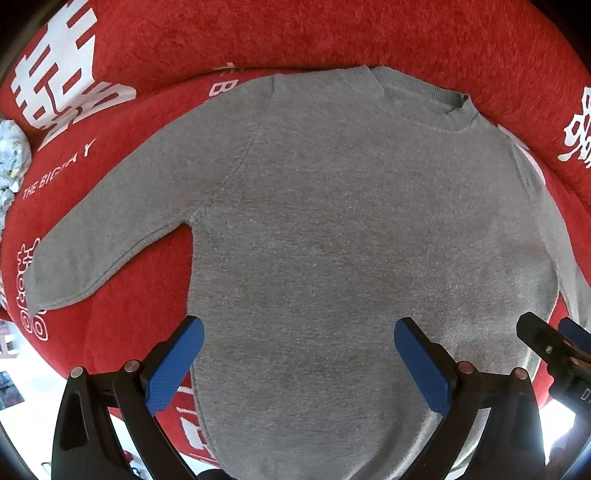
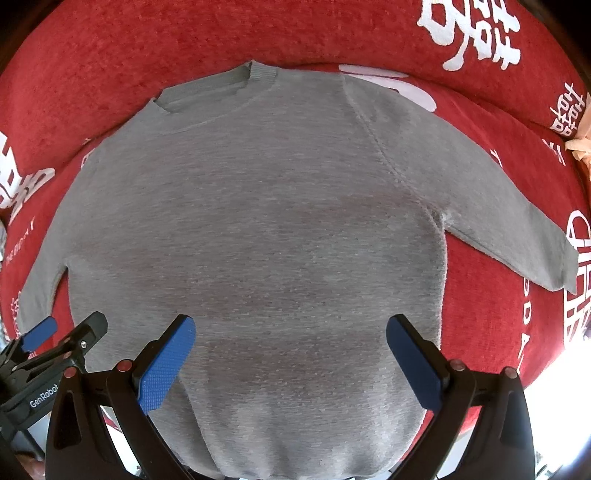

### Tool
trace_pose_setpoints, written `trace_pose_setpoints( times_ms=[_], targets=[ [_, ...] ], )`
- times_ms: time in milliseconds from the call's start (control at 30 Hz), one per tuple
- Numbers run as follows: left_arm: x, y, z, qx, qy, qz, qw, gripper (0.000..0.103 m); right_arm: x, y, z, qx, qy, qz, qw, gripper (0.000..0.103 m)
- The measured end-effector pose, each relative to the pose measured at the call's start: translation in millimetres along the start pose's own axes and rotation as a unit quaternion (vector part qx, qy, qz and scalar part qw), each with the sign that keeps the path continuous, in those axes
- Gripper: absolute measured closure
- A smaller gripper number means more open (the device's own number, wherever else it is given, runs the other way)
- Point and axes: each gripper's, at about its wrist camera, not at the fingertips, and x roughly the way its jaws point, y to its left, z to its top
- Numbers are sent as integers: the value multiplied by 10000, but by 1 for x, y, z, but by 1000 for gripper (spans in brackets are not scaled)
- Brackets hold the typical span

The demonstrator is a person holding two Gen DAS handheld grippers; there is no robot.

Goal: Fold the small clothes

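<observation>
A small grey knitted sweater (image 1: 332,221) lies flat and spread out on a red cover, its collar at the far side and both sleeves stretched outward. The same sweater (image 2: 258,229) fills the right wrist view, with its hem nearest me. My left gripper (image 1: 299,332) hovers open above the lower left part of the body, nothing between its blue pads. Over the lower right part my right gripper (image 2: 291,328) is likewise open and holds nothing. The left sleeve (image 1: 103,243) ends near the cover's left edge; the right sleeve (image 2: 517,236) reaches far right.
The red cover (image 1: 332,33) carries large white characters and lettering and rises into a cushioned back behind the collar. A crumpled patterned cloth (image 1: 13,151) lies at the far left. Bright floor shows below the cover's front edge (image 2: 546,391).
</observation>
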Motion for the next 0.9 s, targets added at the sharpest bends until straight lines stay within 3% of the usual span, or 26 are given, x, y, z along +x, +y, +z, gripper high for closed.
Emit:
trace_pose_setpoints(
  times_ms=[400,567,733,900],
  targets=[
    [4,35,-2,-289,-45,-334,9990,0,-3,27,-1,-194,-74,-9,9998,0],
    [6,89,-6,-845,-226,-668,9939,0,-5,54,-2,-511,-96,71,9986,0],
    [16,176,-19,-1698,-439,-762,9815,0,0,90,-6,-920,-63,204,9955,0],
    [40,256,-42,-2688,-651,-927,9565,0,10,131,-15,-1321,52,345,9906,0]
  ],
)
